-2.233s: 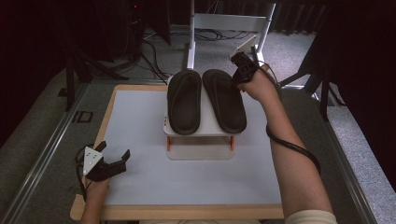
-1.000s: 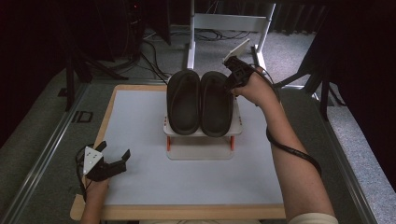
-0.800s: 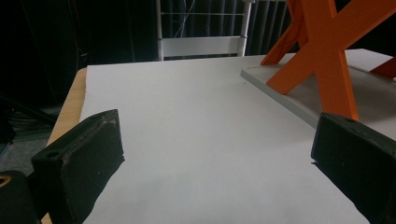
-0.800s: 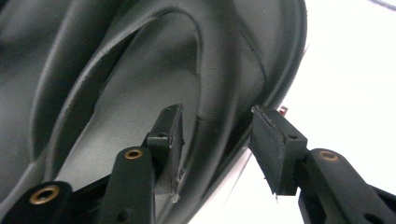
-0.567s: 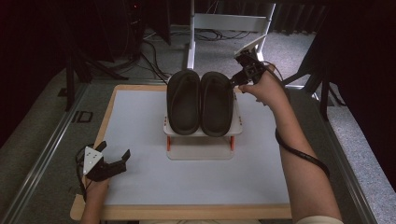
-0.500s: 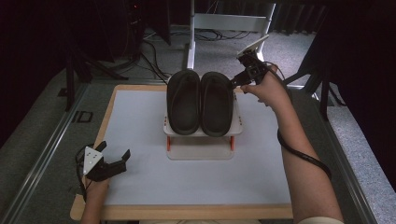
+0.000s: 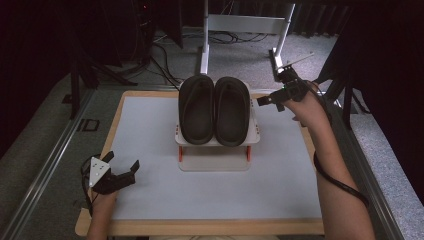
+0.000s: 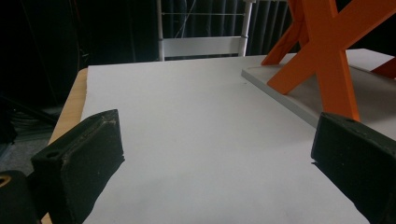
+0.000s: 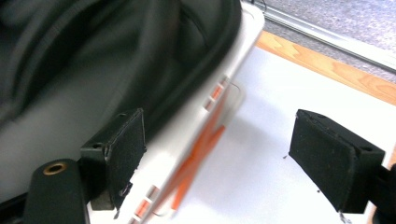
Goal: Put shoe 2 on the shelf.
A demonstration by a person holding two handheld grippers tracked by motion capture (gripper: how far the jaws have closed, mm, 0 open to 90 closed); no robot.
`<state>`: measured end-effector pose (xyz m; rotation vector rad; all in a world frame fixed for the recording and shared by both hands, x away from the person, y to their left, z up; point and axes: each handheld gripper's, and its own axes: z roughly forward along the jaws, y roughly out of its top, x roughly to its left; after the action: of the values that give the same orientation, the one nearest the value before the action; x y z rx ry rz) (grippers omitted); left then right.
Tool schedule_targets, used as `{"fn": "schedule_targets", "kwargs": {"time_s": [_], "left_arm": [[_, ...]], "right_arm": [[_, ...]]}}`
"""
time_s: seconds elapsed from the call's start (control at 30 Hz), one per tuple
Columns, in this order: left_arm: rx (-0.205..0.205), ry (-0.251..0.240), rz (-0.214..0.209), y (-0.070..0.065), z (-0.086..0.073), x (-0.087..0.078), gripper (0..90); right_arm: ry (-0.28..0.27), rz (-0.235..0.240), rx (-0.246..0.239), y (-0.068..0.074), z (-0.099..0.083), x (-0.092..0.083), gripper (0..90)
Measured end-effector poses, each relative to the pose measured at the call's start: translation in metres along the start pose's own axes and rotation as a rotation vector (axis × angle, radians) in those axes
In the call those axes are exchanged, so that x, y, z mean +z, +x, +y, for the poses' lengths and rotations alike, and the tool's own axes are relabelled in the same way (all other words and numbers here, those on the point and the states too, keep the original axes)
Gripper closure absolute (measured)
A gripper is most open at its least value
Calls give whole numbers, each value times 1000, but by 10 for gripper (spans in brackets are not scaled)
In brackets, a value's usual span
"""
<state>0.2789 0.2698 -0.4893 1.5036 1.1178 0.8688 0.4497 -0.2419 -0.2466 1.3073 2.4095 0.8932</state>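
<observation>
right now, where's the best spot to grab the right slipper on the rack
Probably the outer long edge of the right slipper, coming in from the right side: that rim overhangs the white rack, while the inner edge sits against the left slipper.

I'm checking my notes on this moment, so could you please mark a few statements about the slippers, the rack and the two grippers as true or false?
1. Both black slippers lie side by side on the white rack. True.
2. The right gripper grips a slipper. False: its jaws are open, holding nothing, right of the rack.
3. The left gripper is open near the board's front left corner. True.
4. The rack has blue legs. False: they are orange.
</observation>
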Motion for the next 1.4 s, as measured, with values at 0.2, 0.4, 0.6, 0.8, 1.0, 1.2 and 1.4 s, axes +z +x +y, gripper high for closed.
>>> {"fn": "schedule_targets", "kwargs": {"time_s": [0.2, 0.4, 0.6, 0.8, 1.0, 1.2, 1.4], "left_arm": [[-2, -2, 0, 0, 0, 0, 19], [-6, -1, -3, 0, 0, 0, 19], [-8, -4, -4, 0, 0, 0, 19], [-4, -3, -3, 0, 0, 0, 19], [-7, -4, -2, 0, 0, 0, 19], [-7, -5, -1, 0, 0, 0, 19], [-7, -4, -2, 0, 0, 0, 19]], "right_arm": [[-1, -5, 19, -12, -20, 9, 175], [-25, -29, 24, -22, -51, 23, 170], [-42, -48, 62, -33, -82, 36, 170], [-113, -63, 106, -45, -111, 51, 170], [-178, -116, 157, -56, -143, 65, 156], [-231, -149, 172, -63, -172, 76, 144], [-253, -218, 177, -64, -194, 81, 137]]}}
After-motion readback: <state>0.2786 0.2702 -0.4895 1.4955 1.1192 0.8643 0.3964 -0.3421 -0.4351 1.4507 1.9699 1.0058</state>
